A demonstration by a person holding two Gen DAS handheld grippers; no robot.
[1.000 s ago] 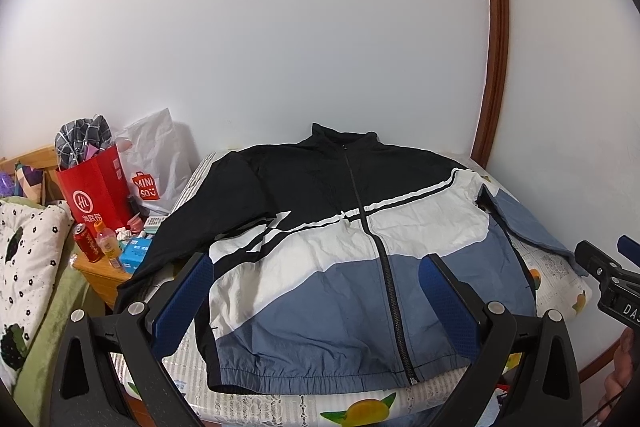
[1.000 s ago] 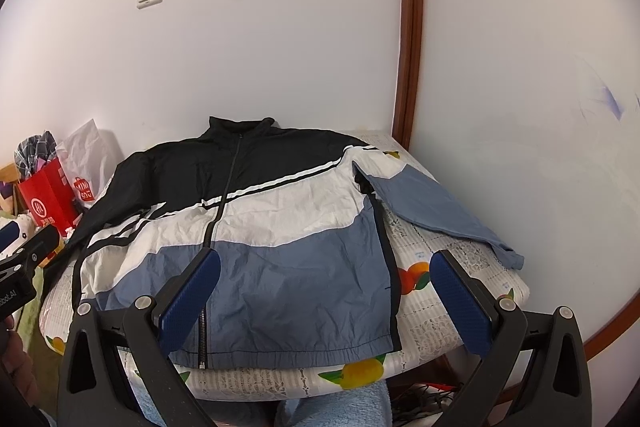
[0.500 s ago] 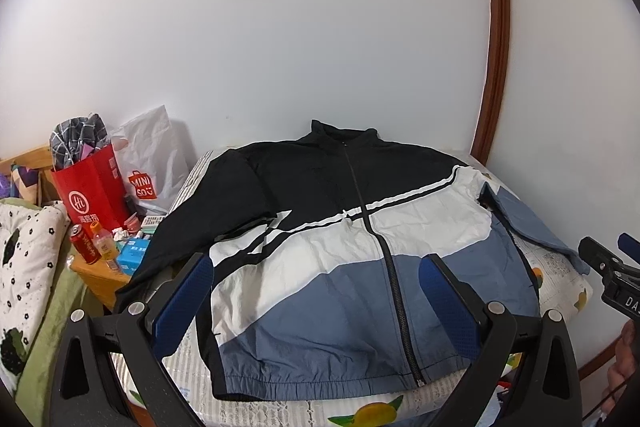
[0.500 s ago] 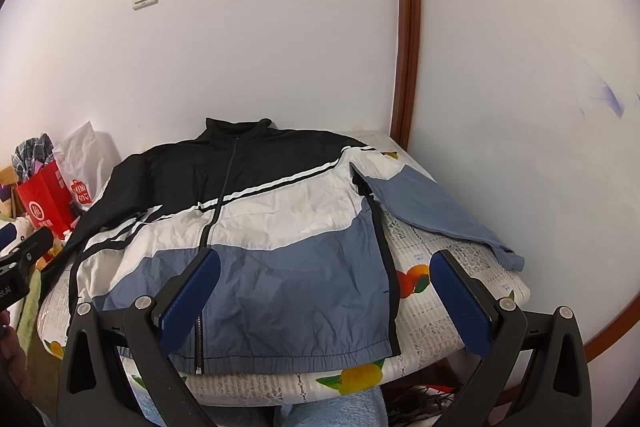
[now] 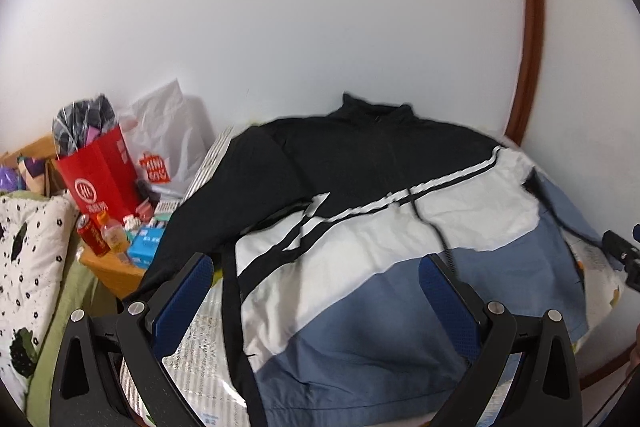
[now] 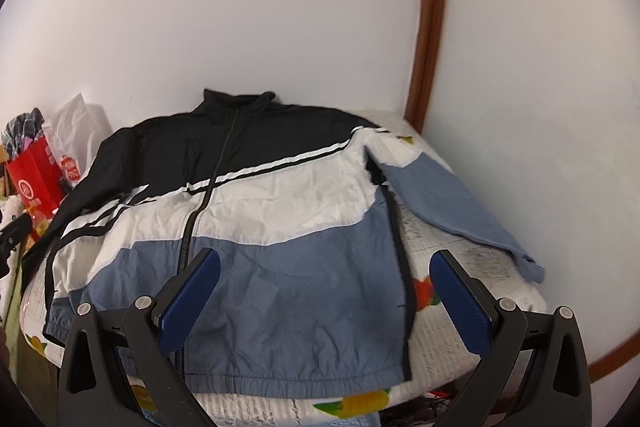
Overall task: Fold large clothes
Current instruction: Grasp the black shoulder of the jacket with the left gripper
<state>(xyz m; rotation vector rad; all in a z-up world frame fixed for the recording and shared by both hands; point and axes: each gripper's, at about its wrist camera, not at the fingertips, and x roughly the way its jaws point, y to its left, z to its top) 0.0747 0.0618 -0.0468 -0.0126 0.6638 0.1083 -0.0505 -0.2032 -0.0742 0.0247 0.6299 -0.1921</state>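
Both tongs hang with jaws wide apart and nothing between them: the left gripper [image 5: 316, 301] over the near hem by the black sleeve, the right gripper [image 6: 324, 291] over the blue hem. Beyond them the jacket [image 6: 256, 211] lies flat, zipped, sleeves out on the bed [image 6: 460, 291]. No fold made yet, I'd say; everything remains.

Jacket [image 6: 256, 219] spread flat on bed [image 6: 460, 311], collar at far wall, hem at near edge. Right sleeve [image 6: 452, 203] lying out on bed to right. Left of bed: bedside stand [image 5: 108, 267] bearing paper bag [image 5: 100, 179], plastic bag [image 5: 172, 143] behind it, can [image 5: 90, 235] and bottle [image 5: 113, 235] in front.
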